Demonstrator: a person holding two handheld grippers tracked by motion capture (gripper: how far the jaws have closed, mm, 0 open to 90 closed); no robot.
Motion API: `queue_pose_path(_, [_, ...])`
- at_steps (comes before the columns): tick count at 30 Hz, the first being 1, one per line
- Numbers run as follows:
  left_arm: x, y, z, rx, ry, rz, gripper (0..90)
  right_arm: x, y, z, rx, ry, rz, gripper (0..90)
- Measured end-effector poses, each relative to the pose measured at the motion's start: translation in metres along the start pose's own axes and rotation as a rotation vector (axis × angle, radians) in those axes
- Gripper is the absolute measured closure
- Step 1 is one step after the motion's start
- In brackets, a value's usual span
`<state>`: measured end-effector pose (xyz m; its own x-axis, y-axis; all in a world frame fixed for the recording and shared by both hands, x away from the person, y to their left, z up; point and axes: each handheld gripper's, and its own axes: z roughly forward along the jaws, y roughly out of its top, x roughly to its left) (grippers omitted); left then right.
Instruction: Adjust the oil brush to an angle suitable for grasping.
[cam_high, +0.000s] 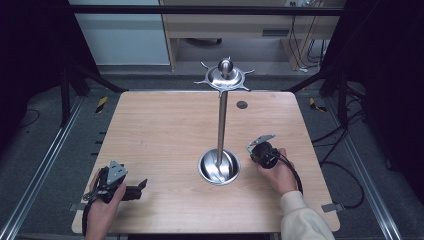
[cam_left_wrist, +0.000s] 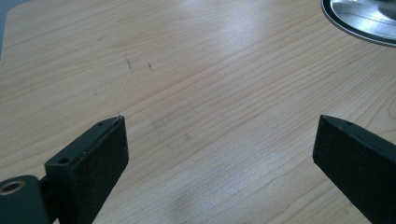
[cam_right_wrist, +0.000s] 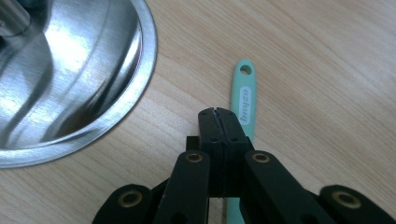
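Right gripper (cam_right_wrist: 218, 112) low over the table (cam_high: 160, 130), jaws pressed together with nothing visibly between them; mint handle (cam_right_wrist: 244, 95) lies flat just beside and partly under them, near the stand's steel base (cam_right_wrist: 70, 84), likely the pickup target; left gripper (cam_left_wrist: 219, 140) idle, jaws wide apart over bare wood, apparently parked clear.

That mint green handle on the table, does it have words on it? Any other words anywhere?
Mint green plastic handle: one white oval label with lettering along it, too blurred to read for sure.
Shiny round steel base, light wooden table: no words or numbers.
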<state>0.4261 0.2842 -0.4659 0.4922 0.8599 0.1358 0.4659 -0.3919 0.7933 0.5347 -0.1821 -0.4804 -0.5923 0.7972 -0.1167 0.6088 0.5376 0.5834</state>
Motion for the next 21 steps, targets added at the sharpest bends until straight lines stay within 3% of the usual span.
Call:
queue_pose_path(9, [-0.001, 0.000, 0.000, 0.001, -0.001, 0.004, 3.1, -0.002, -0.002, 0.002, 0.038, -0.043, -0.003, 90.0])
queue_pose_path(13, [-0.001, 0.000, 0.000, 0.004, 0.000, 0.005, 3.1, -0.007, -0.003, 0.001, 0.046, -0.076, 0.031, 90.0])
queue_pose_path(17, [-0.002, -0.001, 0.000, 0.008, 0.004, 0.007, 3.1, -0.009, -0.003, -0.004, 0.032, -0.057, 0.074, 89.1])
queue_pose_path(21, [-0.002, -0.002, 0.000, 0.014, 0.008, 0.004, 3.1, -0.013, 0.003, -0.020, 0.030, -0.027, 0.113, 85.6])
